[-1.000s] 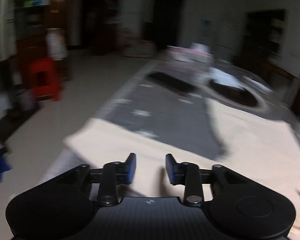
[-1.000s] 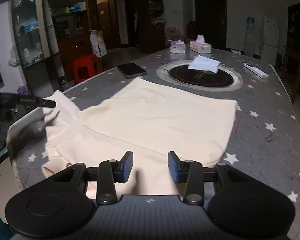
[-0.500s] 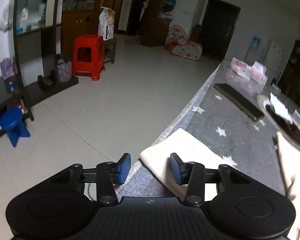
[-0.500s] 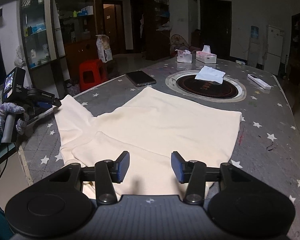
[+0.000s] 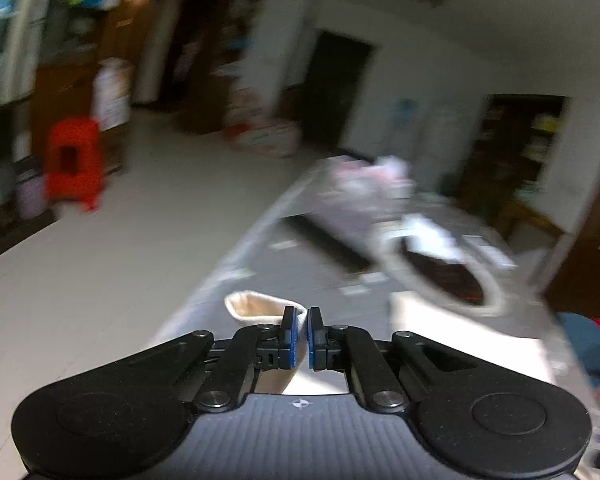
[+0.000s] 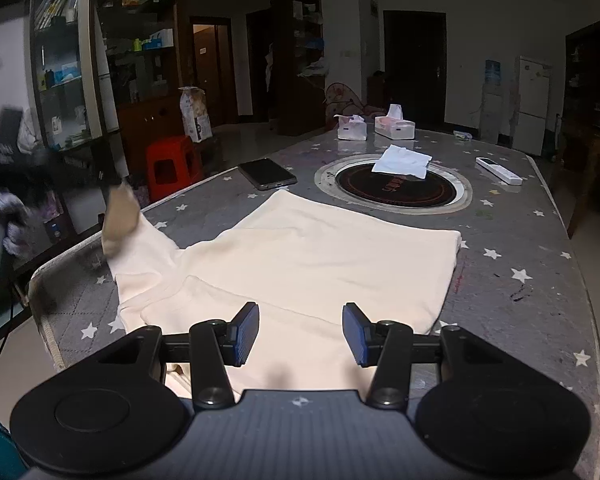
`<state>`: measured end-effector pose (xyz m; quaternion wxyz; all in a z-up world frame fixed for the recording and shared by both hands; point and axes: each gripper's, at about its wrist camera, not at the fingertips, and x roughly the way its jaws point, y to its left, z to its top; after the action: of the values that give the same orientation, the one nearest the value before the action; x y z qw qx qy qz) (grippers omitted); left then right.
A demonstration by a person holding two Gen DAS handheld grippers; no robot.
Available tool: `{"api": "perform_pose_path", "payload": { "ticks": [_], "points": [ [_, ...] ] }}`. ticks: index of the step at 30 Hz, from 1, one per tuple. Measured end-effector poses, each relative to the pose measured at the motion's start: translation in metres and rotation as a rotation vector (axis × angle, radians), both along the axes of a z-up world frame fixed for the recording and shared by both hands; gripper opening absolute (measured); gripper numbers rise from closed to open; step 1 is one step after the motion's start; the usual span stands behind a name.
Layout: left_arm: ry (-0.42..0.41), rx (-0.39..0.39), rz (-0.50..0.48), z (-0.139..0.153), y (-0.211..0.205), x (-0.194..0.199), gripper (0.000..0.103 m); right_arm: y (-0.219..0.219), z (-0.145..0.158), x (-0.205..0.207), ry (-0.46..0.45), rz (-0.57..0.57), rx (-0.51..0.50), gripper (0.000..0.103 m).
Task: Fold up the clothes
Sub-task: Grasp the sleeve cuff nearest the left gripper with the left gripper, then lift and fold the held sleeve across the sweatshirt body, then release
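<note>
While the left gripper (image 5: 299,334) is clenching the sleeve (image 5: 256,306) at the counter (image 6: 540,240) edge, the shirt (image 6: 320,256) is lying toward the right. The right gripper (image 6: 300,334) is hovering nearer its hem, jaws released

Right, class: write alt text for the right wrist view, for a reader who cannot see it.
A cream garment lies spread on a grey star-patterned table, with the open right gripper above its near edge. At far left the blurred left gripper lifts the garment's sleeve. Beyond lie a phone, a tissue and a remote.
</note>
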<state>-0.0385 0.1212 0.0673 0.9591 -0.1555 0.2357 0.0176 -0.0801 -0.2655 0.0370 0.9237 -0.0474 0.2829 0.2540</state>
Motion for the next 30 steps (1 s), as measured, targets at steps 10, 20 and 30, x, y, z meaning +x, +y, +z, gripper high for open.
{"api": "perform_pose_path", "payload": {
  "ticks": [10, 20, 30],
  "points": [
    [-0.075, -0.076, -0.376, 0.039, -0.109, 0.001, 0.006, -0.025, 0.0, -0.009, -0.018, -0.059, 0.024, 0.047],
    [0.026, -0.117, -0.662, 0.004, -0.203, 0.003, 0.006, -0.049, -0.006, -0.014, -0.005, -0.133, 0.037, 0.049],
    [0.096, -0.01, -0.665, -0.031, -0.185, -0.009, 0.03, -0.053, -0.01, -0.011, 0.017, -0.145, 0.038, 0.05]
  ]
}}
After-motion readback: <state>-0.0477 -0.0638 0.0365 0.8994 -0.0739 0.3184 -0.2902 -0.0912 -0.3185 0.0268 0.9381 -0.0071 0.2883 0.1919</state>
